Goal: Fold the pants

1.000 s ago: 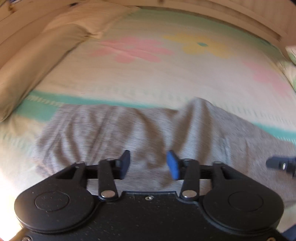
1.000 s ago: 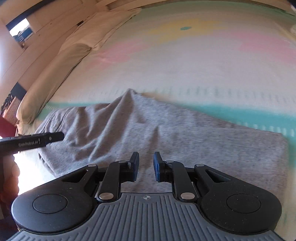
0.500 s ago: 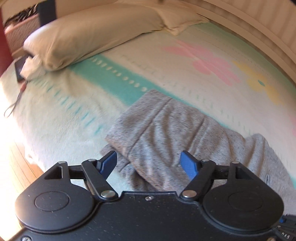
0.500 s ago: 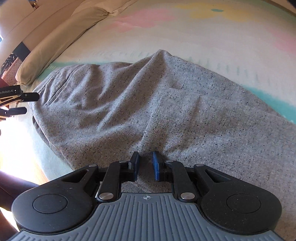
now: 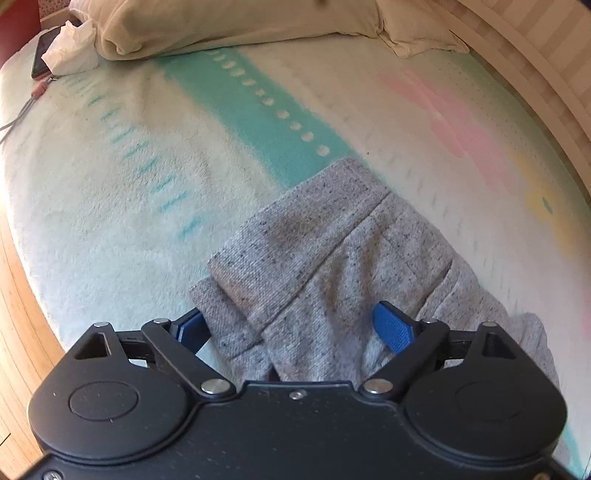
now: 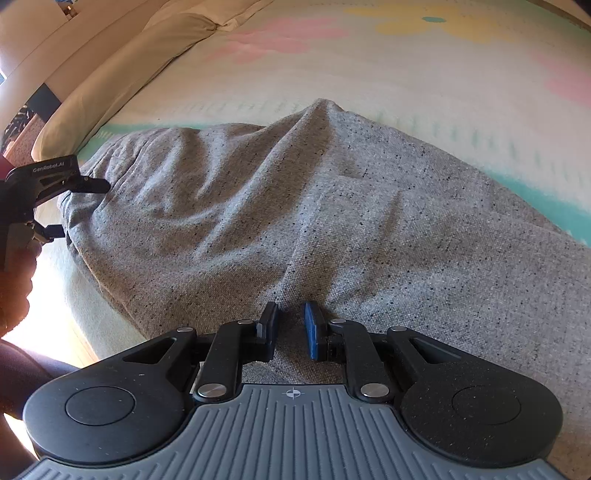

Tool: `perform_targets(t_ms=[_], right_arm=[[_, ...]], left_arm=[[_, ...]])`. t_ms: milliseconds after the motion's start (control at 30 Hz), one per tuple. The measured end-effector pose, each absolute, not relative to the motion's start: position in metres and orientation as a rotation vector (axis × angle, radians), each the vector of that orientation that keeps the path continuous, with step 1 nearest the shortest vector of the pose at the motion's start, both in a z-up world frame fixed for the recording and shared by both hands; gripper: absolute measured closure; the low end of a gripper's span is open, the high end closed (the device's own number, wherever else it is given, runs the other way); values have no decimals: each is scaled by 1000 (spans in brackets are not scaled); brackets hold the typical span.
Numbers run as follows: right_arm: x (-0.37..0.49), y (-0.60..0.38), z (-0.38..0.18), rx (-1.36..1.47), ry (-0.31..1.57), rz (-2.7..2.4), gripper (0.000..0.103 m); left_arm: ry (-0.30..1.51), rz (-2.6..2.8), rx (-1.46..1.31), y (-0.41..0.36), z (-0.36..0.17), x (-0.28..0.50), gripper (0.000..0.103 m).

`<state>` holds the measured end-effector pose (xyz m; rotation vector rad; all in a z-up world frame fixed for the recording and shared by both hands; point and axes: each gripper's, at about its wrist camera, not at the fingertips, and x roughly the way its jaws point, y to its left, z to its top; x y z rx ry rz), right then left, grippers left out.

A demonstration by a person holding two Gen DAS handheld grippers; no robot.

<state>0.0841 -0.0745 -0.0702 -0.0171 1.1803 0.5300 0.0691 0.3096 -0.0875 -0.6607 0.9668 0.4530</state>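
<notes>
Grey pants on the bed, both grippers at the near edge.

Bed blanket, pale with a teal band and pink and yellow flowers, fills both views; beige pillows lie at its far end. Grey pants lie rumpled across the near part of the blanket, one ridge raised at the far side, waistband end to the left. Left gripper: jaws opening wide, straddling the waistband end, pads not pressing the cloth. Right gripper: jaws narrow, a fold of the pants bunched between them, apparently pinched. Phone and crumpled tissue lie beside the pillows.
</notes>
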Motion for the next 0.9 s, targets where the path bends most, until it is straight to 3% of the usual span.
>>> perform_targets(t_ms=[33,100,167,300,467,667,833,900], right_arm=[[83,-75,-70,-17,1178,531,87],[83,-75,-68,-16,1175,533,87],[82,-76,-64,1,1171,539,87],[80,-75,-58,49,1191,561,87],[70,-54,-58,-106,1182,596,88],[108,-63,-39,116,1113,554,89],[142,-63,-83,158,1202,448,103],[141,-70,-91,214,1175,483,103]], left_arm=[[949,449,-671,311,-87,71,15],[916,453,-689,313,-86,71,48],[880,387,-746,316,-84,69,68],[831,382,-673,304,-66,66,72],[771,359,-605,290,-45,65,74],[701,306,-506,273,-20,60,74],[665,273,-463,265,-8,59,74],[655,263,-438,261,-4,59,74]])
